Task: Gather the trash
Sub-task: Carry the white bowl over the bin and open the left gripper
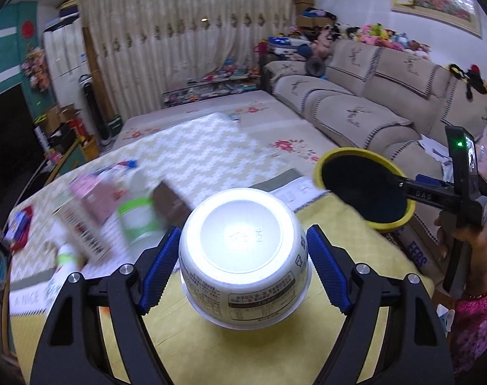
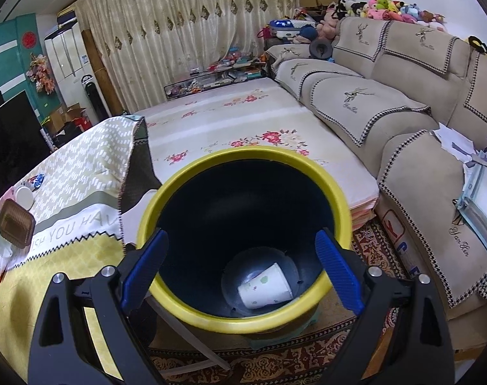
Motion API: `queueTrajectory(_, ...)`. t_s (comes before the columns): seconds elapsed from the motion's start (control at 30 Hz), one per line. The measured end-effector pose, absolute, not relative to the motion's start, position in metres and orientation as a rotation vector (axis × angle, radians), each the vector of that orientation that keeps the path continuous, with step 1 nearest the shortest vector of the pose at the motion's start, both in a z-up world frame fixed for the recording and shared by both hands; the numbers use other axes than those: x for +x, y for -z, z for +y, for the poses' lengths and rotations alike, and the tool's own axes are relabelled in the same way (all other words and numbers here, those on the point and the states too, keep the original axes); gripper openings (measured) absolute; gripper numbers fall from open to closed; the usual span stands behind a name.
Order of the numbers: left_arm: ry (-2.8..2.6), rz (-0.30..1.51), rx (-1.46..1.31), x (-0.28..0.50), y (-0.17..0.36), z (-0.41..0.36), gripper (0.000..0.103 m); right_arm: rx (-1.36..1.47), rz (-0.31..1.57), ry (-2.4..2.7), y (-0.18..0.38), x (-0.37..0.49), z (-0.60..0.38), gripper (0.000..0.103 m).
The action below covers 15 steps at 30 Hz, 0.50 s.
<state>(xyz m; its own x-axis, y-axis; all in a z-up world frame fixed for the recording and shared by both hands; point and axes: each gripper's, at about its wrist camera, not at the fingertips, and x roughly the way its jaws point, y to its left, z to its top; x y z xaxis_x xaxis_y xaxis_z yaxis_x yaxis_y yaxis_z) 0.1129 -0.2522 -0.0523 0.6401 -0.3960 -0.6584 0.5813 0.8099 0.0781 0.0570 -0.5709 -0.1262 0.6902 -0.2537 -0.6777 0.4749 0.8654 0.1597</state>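
My left gripper [image 1: 243, 240] is shut on a white plastic bowl [image 1: 243, 224]. The bowl's base faces the camera, and it hangs above the yellow tablecloth [image 1: 195, 346]. A black bin with a yellow rim [image 2: 243, 157] sits tilted between the blue pads of my right gripper [image 2: 241, 237], which press its sides. A white paper cup [image 2: 264, 285] lies at the bin's bottom. In the left wrist view the bin [image 1: 365, 189] and the right gripper [image 1: 436, 194] are to the right of the bowl, the bin's mouth turned toward it.
Blurred on the table's left are a green-labelled bottle [image 1: 137, 218], a pink carton [image 1: 89, 208] and a brown box [image 1: 172, 199]. The right wrist view shows a brown tray [image 2: 15, 227]. A beige sofa [image 2: 404, 122] runs along the right, past a floral mat [image 2: 243, 122].
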Motion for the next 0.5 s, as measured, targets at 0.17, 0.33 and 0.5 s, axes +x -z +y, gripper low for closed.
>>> queueTrajectory(0.17, 0.684, 0.676, 0.332, 0.118, 0.056, -0.313, 0.079, 0.344, 0.681, 0.466, 0.124, 0.043, -0.587, 0.088)
queueTrajectory(0.33, 0.781, 0.674, 0.377, 0.127, 0.063, -0.372, 0.079, 0.355, 0.677, 0.522, 0.124, 0.031, -0.605, 0.088)
queueTrajectory(0.5, 0.845, 0.671, 0.421, 0.139, 0.073, -0.434, 0.079, 0.360, 0.684, 0.563, 0.127, 0.023, -0.621, 0.088)
